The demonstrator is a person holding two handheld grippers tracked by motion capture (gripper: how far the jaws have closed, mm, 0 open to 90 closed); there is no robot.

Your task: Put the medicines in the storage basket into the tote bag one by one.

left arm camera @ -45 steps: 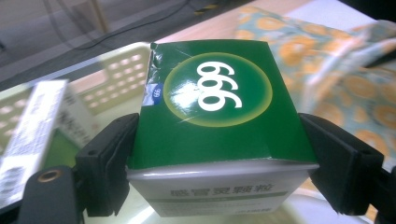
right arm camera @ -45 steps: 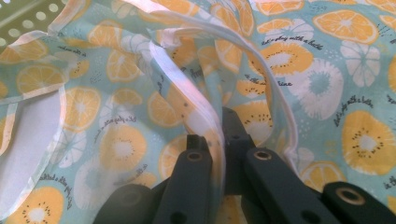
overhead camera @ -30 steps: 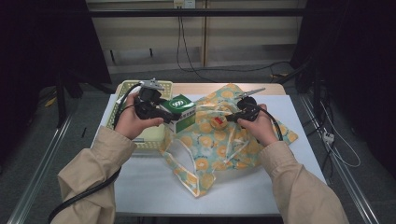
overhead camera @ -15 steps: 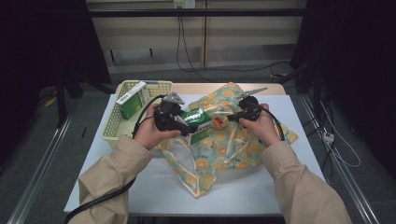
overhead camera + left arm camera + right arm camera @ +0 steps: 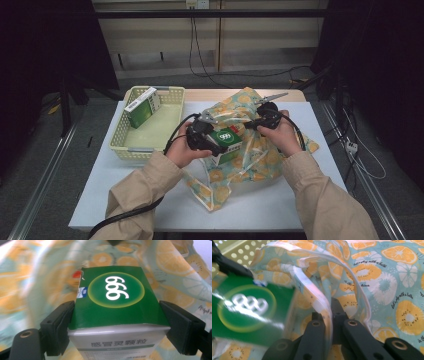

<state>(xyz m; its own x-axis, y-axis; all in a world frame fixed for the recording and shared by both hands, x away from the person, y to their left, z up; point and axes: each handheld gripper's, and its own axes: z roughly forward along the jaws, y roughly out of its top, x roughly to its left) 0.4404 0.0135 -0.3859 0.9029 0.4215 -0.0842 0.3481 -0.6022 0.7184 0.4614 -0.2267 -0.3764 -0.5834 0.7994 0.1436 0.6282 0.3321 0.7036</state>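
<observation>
Overhead, I see a white counter [image 5: 150, 195] in a dark, cabled room. My left gripper [image 5: 212, 145] fingers clamp the green box [image 5: 113, 297] over the fruit-print bag [image 5: 250, 160]; my right gripper [image 5: 329, 315] pinches the bag's rim. A basket [image 5: 131, 145] sits alongside.

My left gripper [image 5: 212, 142] holds a box [image 5: 226, 142] over the bag [image 5: 250, 160]. The basket [image 5: 131, 142] sits left of the bag, with another box [image 5: 141, 106] in it.
</observation>
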